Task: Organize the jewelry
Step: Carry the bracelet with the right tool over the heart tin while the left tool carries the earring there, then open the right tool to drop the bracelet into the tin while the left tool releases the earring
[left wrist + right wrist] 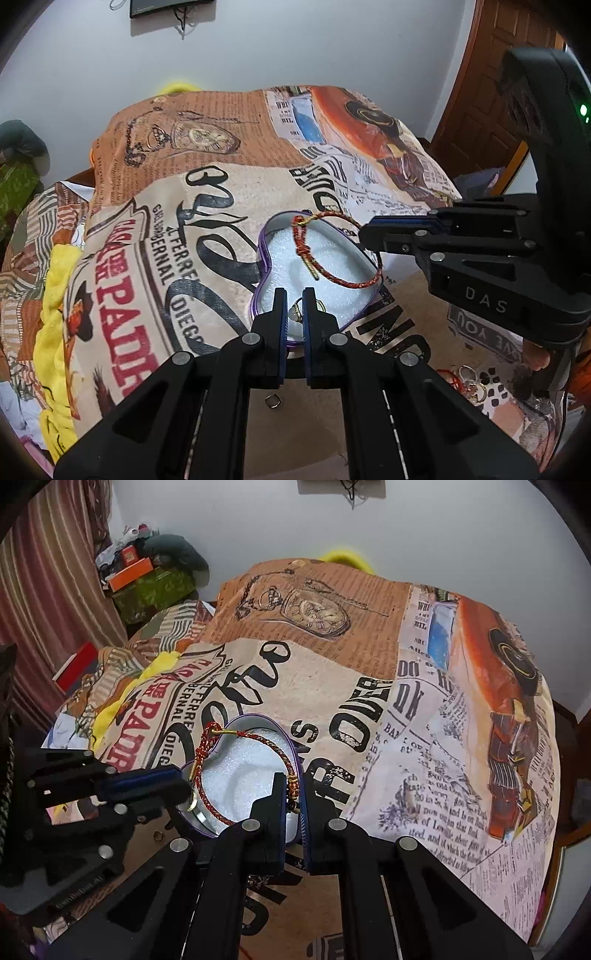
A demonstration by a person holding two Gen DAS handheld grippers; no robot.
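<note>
Both wrist views centre on the heart-shaped purple tin (314,280), lined with white foam (332,258) and resting on the newspaper-print cloth (155,229) that covers the table. My left gripper (294,301) is closed over the near lobe of the tin, its fingers nipping a gold ring with a pale stone (295,313); the left wrist view shows the stone between the pads, whereas the right wrist view shows only the ring's gold band (192,805) hanging at the fingertip above the foam. My right gripper (293,788) is clenched on the red-and-gold braided cord bracelet (236,760) at its beaded section, over the tin's right rim; the cord loops across the foam and its knotted end overhangs the far rim. In the left wrist view the grasp itself is hidden, and the bracelet (332,254) appears only as an arc running toward the right gripper (369,234). A small loose ring (273,401) lies on the cloth just in front of the tin, visible in both views. Only the left wrist view shows a heap of further jewelry (471,384) on the cloth, to the right of the tin.
</note>
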